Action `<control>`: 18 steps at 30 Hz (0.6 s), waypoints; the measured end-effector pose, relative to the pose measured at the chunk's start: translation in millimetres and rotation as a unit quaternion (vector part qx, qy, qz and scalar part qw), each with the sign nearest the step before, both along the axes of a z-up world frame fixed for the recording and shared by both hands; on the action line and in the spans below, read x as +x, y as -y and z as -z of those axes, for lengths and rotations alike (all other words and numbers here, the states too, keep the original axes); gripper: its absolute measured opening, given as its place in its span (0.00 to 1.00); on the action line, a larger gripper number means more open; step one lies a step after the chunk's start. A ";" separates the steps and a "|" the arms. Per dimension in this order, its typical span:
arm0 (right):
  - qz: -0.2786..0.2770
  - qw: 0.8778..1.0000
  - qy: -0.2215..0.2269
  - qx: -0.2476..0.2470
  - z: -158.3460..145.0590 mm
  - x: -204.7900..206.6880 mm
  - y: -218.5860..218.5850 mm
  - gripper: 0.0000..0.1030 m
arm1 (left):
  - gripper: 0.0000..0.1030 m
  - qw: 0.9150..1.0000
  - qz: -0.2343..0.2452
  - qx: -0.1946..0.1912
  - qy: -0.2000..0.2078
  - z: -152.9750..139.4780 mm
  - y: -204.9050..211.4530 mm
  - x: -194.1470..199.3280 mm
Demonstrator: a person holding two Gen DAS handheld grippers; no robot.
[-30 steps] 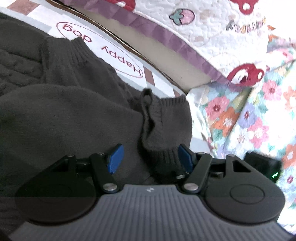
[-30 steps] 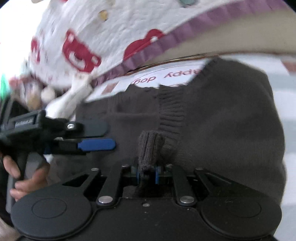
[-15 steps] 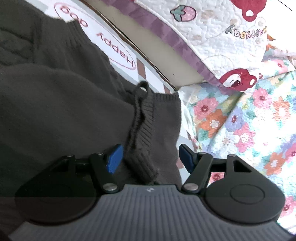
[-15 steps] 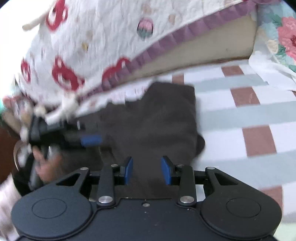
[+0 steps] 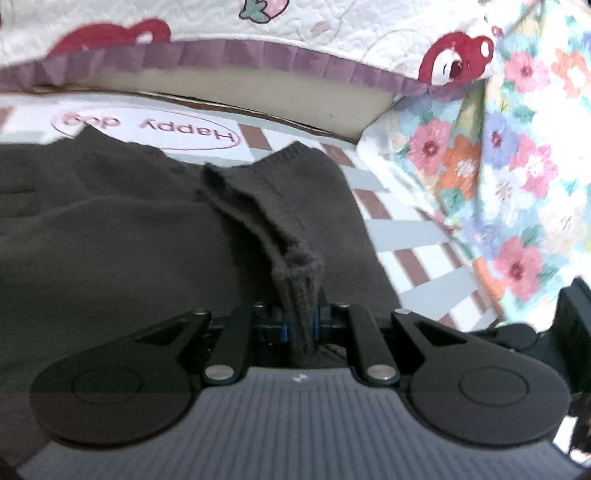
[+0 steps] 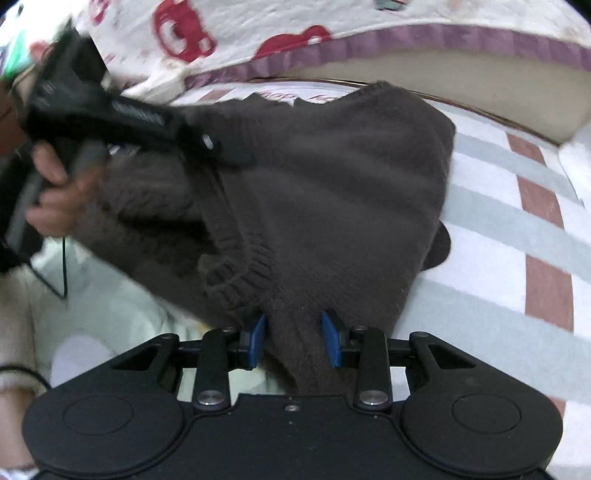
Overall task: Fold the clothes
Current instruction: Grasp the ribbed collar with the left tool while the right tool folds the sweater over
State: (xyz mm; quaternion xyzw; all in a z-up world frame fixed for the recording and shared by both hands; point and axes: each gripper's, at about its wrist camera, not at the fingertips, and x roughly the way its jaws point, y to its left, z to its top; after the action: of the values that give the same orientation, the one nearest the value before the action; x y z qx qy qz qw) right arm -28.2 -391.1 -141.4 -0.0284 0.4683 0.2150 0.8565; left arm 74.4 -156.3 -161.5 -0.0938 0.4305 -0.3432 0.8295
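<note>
The left gripper point(image 5: 298, 325) is pinching a ribbed edge of the dark brown knitted sweater point(image 5: 155, 236), its jaws having just been closing onto that bunched strip of knit, which is rising out of them in a narrow fold and running back toward the rest of the garment. The right gripper point(image 6: 293, 343) is holding its jaws partly spread, having just been opening, with a thick lobe of the same sweater point(image 6: 332, 192) lying between the blue pads point(image 6: 257, 341) without visibly being squeezed. The sweater is lying in a loose, partly doubled heap on a bed sheet point(image 6: 517, 236) striped in white, pale grey and reddish brown, with a ribbed cuff curling just left of the right jaws. In the right wrist view, a hand point(image 6: 55, 192) is gripping the handle of the left gripper at the sweater's far left side. Beyond the garment, an oval print reading "Happy dog" point(image 5: 147, 129) is showing on the sheet. Farther back, a white quilt point(image 5: 332, 33) with red bears and a purple border is hanging over a beige edge, and a floral fabric point(image 5: 517, 177) is lying to the right.
</note>
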 end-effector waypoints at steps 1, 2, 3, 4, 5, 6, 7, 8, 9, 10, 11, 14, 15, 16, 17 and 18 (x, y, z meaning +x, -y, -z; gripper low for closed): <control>-0.010 1.000 0.002 -0.008 1.2 -0.9 -4.0 0.38 | 0.10 1.000 -0.002 0.028 0.004 3.4 4.8 -2.2; -0.021 1.000 0.005 -0.015 2.4 -1.8 -8.0 0.38 | 0.10 0.998 -0.004 0.062 -0.001 14.5 11.7 0.7; -0.030 0.999 0.007 -0.023 3.3 -2.4 -11.8 0.38 | 0.11 0.997 -0.006 0.073 -0.010 22.9 14.8 4.8; -0.037 0.999 0.008 -0.030 3.4 -2.4 -15.0 0.39 | 0.11 0.998 -0.011 0.065 -0.014 23.9 14.0 8.5; -0.045 0.998 0.010 -0.037 3.5 -2.5 -18.2 0.39 | 0.11 0.998 -0.016 0.058 -0.017 24.6 13.1 12.1; -0.049 0.998 0.006 -0.036 2.1 -1.7 -20.1 0.39 | 0.11 0.998 -0.015 0.054 -0.019 22.9 11.4 14.8; -0.047 0.999 -0.010 -0.018 -2.8 1.0 -18.5 0.41 | 0.11 0.998 -0.017 0.048 -0.027 24.3 8.2 17.2; -0.046 0.999 -0.026 0.000 -7.6 3.8 -16.9 0.41 | 0.11 0.998 -0.019 0.041 -0.034 25.9 4.9 19.5; -0.044 0.998 -0.042 0.018 -12.5 6.6 -15.3 0.40 | 0.12 0.998 -0.022 0.034 -0.048 29.8 1.4 21.0; -0.041 0.997 -0.051 0.037 -18.7 9.5 -13.2 0.34 | 0.12 0.997 -0.027 0.020 -0.063 32.5 -3.8 23.6; -0.036 0.997 -0.043 0.061 -28.3 12.9 -9.5 0.33 | 0.12 0.996 -0.032 0.006 -0.078 35.2 -8.7 26.1; -0.006 0.993 -0.016 0.120 -52.7 27.1 1.0 0.33 | 0.14 0.994 -0.039 -0.014 -0.105 41.6 -16.5 28.0; 0.010 0.992 -0.006 0.125 -55.4 34.2 3.2 0.33 | 0.14 0.993 -0.038 -0.017 -0.108 42.9 -18.3 28.4; 0.021 0.993 0.001 0.113 -52.2 40.7 2.9 0.34 | 0.14 0.993 -0.037 -0.020 -0.112 44.1 -20.2 29.0; 0.023 0.996 -0.002 0.086 -42.9 46.7 -0.2 0.34 | 0.14 0.992 -0.040 -0.024 -0.118 44.6 -21.9 30.1; 0.020 0.998 -0.008 0.056 -31.6 51.3 -4.5 0.34 | 0.14 0.991 -0.041 -0.026 -0.123 45.3 -22.6 30.3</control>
State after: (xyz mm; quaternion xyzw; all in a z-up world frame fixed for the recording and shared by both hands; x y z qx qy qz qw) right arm 23.1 -386.6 -109.7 0.0303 0.4626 0.2242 0.8572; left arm 104.7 -133.7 -206.8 -0.1742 0.5157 -0.3057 0.7812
